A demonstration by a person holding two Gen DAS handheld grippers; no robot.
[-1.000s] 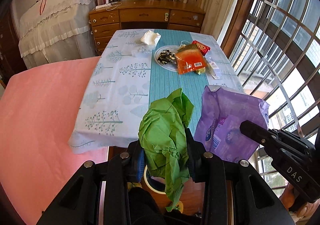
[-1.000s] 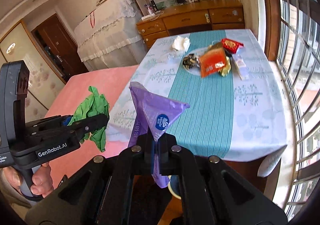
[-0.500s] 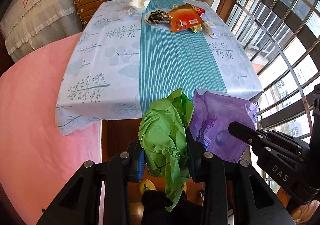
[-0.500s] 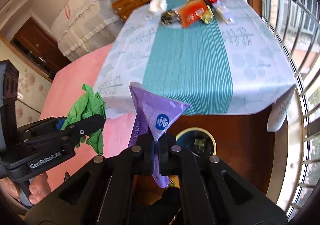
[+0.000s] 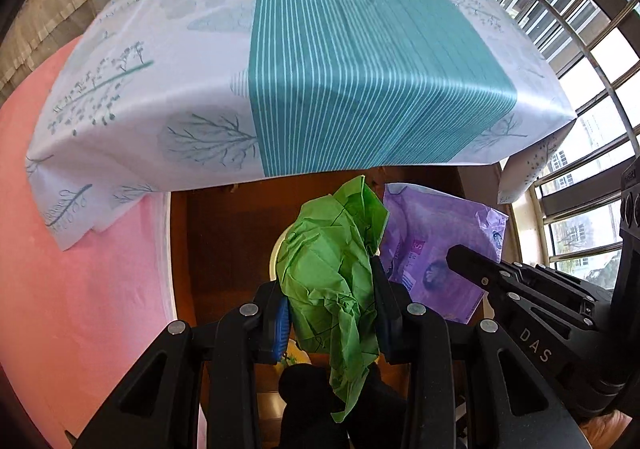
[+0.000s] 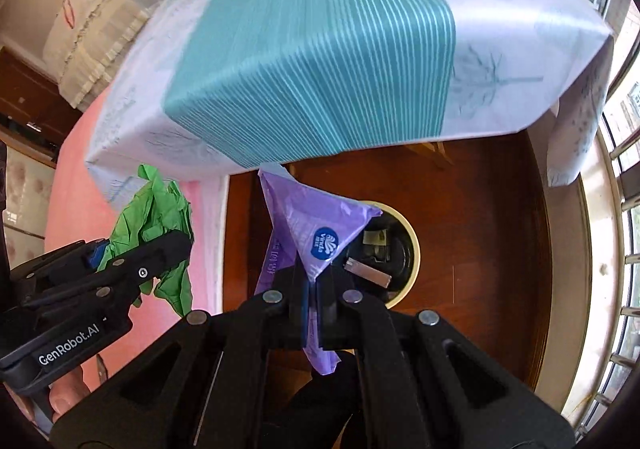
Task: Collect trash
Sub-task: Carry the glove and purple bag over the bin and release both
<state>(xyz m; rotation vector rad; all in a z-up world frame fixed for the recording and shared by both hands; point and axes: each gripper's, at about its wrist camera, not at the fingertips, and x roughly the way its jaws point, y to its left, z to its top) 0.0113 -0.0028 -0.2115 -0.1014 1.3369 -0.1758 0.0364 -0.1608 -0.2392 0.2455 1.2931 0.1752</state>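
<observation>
Crinkly green paper (image 5: 332, 281), glossy purple plastic pkt (image 6: 316, 225) — polished wood floor (image 6: 480, 209).

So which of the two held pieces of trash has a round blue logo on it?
The purple wrapper, pinched in the right gripper. The crumpled green paper in the left gripper is plain.

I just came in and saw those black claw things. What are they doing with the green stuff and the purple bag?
A person is tidying up trash with two hand-held grippers. The left gripper is pinching a crumpled green wrapper, and the right gripper is pinching an empty purple packet. Both are held off the end of the table, above a round bin on the wooden floor. More wrappers sit at the table's far end.
</observation>
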